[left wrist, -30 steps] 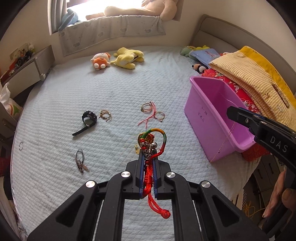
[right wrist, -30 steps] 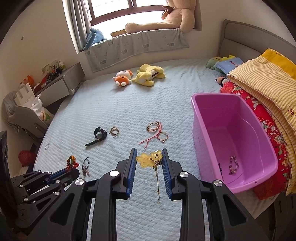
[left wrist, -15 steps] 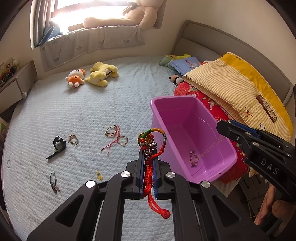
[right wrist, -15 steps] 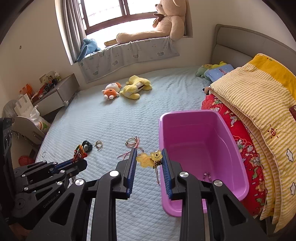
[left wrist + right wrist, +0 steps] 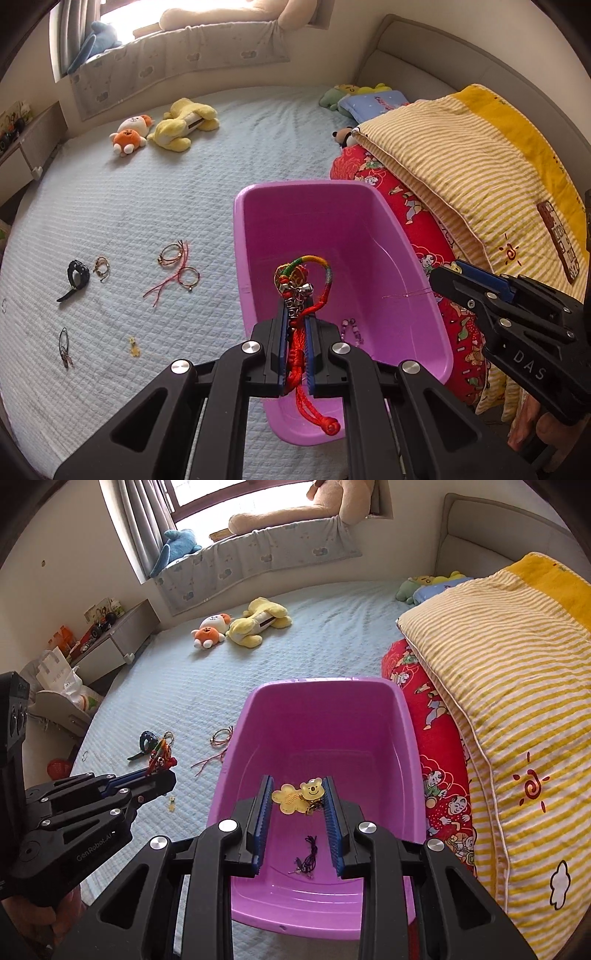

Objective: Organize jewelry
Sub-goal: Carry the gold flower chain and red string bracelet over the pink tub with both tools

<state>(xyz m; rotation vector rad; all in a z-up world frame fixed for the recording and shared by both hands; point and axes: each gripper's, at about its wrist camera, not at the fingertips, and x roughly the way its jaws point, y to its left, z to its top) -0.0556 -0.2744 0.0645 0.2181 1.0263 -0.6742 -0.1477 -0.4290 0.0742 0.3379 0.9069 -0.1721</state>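
Observation:
My left gripper is shut on a red braided bracelet with small bells, and hangs over the near left part of the purple bin. A beaded bracelet lies on the bin floor. My right gripper is shut on a yellow bear charm with a gold chain, above the middle of the bin. Below it lies a dark cord. On the bedspread left of the bin lie a black watch, thin bracelets, a small yellow charm and a dark ring.
Folded red and yellow-striped quilts rise right beside the bin. Plush toys lie far back on the bed. A bedside cabinet and a bag stand off the bed's left edge. The bin sits near the bed's front edge.
Both grippers have swept to the right, from over the bedspread to above the purple bin, each still carrying its piece. Neither grip has changed.

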